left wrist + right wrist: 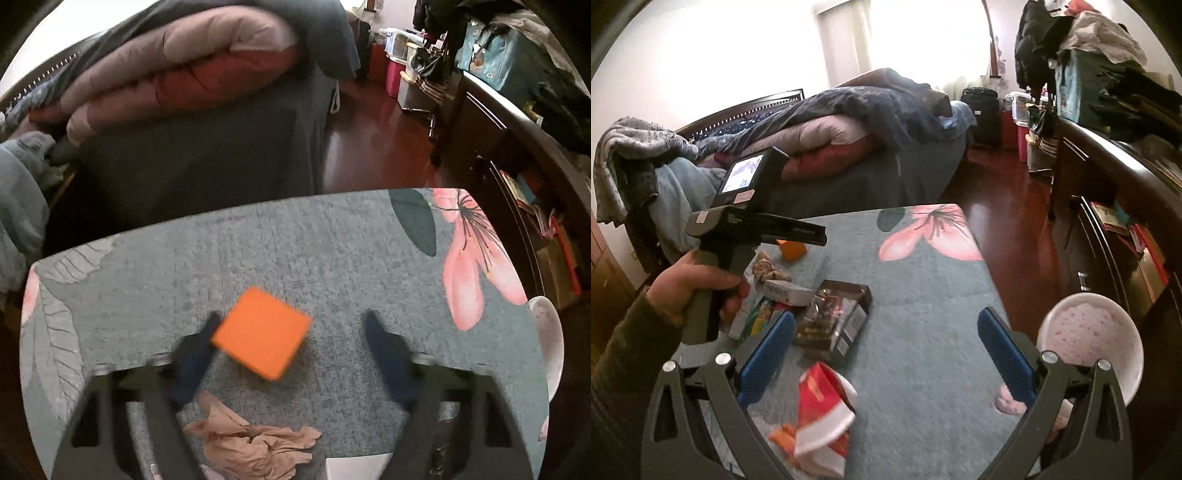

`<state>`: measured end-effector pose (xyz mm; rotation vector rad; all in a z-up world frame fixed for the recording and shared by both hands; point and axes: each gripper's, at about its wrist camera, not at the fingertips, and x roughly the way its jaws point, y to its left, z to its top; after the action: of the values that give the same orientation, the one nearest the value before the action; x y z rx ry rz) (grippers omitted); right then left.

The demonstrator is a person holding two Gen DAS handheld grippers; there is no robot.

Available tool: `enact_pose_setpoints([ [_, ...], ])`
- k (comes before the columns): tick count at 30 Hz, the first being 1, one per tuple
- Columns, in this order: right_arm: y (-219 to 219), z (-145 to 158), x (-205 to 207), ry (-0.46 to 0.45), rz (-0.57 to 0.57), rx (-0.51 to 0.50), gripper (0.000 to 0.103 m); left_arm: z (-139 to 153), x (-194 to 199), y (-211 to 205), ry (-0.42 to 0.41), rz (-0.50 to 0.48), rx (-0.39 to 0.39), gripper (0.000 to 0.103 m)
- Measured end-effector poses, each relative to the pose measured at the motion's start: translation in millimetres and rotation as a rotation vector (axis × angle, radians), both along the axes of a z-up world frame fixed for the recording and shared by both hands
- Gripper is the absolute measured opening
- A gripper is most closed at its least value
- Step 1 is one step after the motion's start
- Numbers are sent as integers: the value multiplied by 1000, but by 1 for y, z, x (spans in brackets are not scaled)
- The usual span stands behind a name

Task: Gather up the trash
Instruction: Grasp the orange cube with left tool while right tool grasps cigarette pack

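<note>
An orange square pad [263,332] lies on the grey floral table [332,240]. My left gripper [291,321] is open above it, the left finger at the pad's edge. Crumpled beige paper [255,446] lies below, near the table's front. In the right wrist view my right gripper [886,325] is open and empty over the table [923,295]. A red and white wrapper [822,410] lies just below its fingers. A dark open box [833,321], a small white box [786,291] and colourful packets [759,319] lie to the left. The left gripper's body [753,225] shows there, held by a hand.
A white dotted bin [1093,339] stands at the table's right edge, also seen in the left wrist view [550,332]. A bed with piled bedding [849,122] lies beyond the table. A dark dresser [1108,206] stands on the right, red wood floor [1008,206] between.
</note>
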<state>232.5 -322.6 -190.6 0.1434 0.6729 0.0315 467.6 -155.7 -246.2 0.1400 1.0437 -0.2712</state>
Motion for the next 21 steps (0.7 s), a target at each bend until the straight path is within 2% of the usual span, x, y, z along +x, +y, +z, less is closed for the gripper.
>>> enact_pose_setpoints([
  [1,4,-1,6,12,3,2,99,-1,-1,1,-15,10,25,49],
  [2,6,-2,10,21,8,6,99,0,-2,3,-25,10,32,47],
  [5,20,-6,29,64,31,6,99,5,-8,11,-20,1,-37,46],
  [14,62,-43,79,267,61,-107,98,58,-43,52,-164,48,-118,47],
  [17,66,-55,88,314,53,-109,87,68,-53,58,-191,36,-121,47],
  [18,67,-58,90,325,52,-109,78,70,-56,60,-198,33,-121,47],
  [19,68,-61,91,332,59,-102,64,72,-59,62,-205,30,-122,47],
  [21,66,-64,92,335,57,-99,62,74,-65,63,-212,26,-126,47],
])
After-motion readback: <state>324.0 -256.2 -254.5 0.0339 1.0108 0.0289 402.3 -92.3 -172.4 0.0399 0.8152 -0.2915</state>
